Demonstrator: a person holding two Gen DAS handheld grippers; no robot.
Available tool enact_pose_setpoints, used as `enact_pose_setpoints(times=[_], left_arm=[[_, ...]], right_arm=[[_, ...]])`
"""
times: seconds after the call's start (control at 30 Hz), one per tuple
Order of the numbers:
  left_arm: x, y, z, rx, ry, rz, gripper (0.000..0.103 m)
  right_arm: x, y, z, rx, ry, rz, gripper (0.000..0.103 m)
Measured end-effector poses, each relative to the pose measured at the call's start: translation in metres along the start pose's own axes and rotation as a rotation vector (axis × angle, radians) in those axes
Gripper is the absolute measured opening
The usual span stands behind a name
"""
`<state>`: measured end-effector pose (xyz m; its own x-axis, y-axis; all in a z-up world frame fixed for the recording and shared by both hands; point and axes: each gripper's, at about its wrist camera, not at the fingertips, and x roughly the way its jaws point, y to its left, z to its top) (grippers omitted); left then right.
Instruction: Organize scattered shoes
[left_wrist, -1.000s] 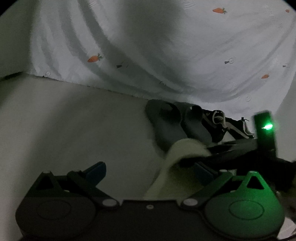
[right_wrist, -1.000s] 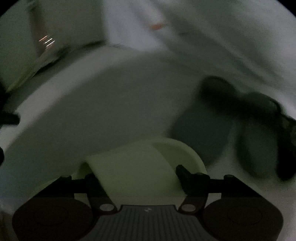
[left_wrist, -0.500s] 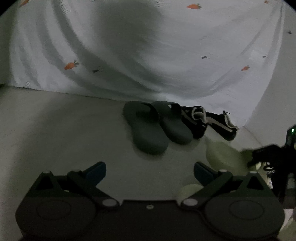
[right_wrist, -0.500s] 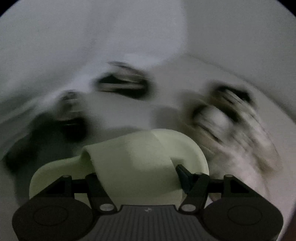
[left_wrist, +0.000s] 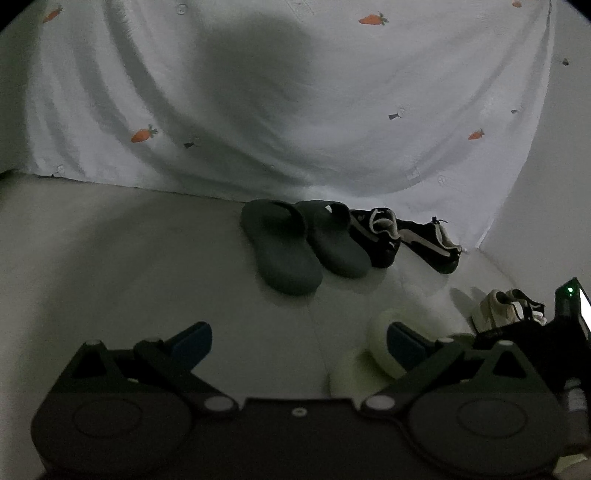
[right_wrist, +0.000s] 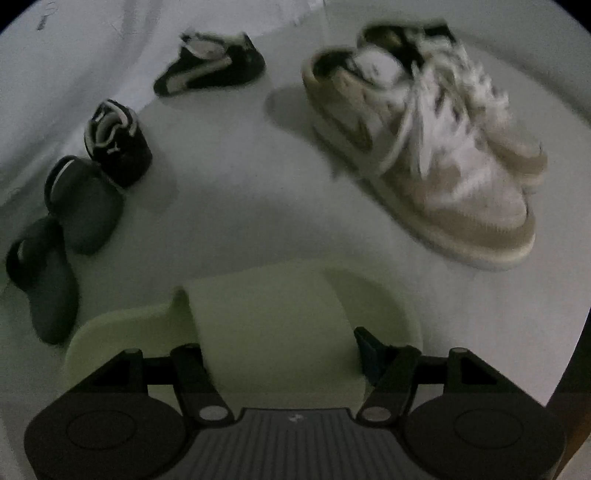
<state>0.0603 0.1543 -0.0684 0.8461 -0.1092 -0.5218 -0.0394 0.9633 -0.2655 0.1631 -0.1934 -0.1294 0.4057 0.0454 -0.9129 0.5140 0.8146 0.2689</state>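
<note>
Left gripper (left_wrist: 295, 341): fingers wide apart, empty, over bare floor (left_wrist: 129, 258). Right gripper (right_wrist: 280, 354): fingers opening, straddling the pale green slipper's (right_wrist: 258, 321) strap, low beside the white sneakers (right_wrist: 424, 147). Slipper looks light, soft foam; strap the best hold.

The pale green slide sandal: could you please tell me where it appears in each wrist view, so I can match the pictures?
Left wrist view: the pale green slide sandal is at lower right, partly hidden behind the left claw's right finger.
Right wrist view: it fills the bottom centre, its strap between the right claw's opening fingers.
Shared landmark: the pair of dark grey slides, centre in the left view, far left in the right.
</note>
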Motion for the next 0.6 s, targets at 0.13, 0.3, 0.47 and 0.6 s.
enact_pose_setpoints(times=[0.13,0.3,0.47,0.6], left_arm=[[-0.006,-0.003,-0.001,-0.002,-0.011,0.008,0.102],[-0.004,-0.008,-0.004,-0.013,0.004,-0.008,0.102],[0.005,-0.022,-0.008,-0.008,0.031,-0.047,0.102],[0.014,-0.037,-0.010,0.004,0.052,-0.072,0.102]], right_arm=[[-0.001,0.001,-0.003,-0.081,0.091,0.057,0.080],[-0.007,0.017,-0.010,-0.589,0.162,0.192,0.098],[-0.038,0.019,-0.022,-1.008,0.011,0.211,0.099],[-0.045,0.018,-0.028,-1.237,-0.080,0.251,0.103]])
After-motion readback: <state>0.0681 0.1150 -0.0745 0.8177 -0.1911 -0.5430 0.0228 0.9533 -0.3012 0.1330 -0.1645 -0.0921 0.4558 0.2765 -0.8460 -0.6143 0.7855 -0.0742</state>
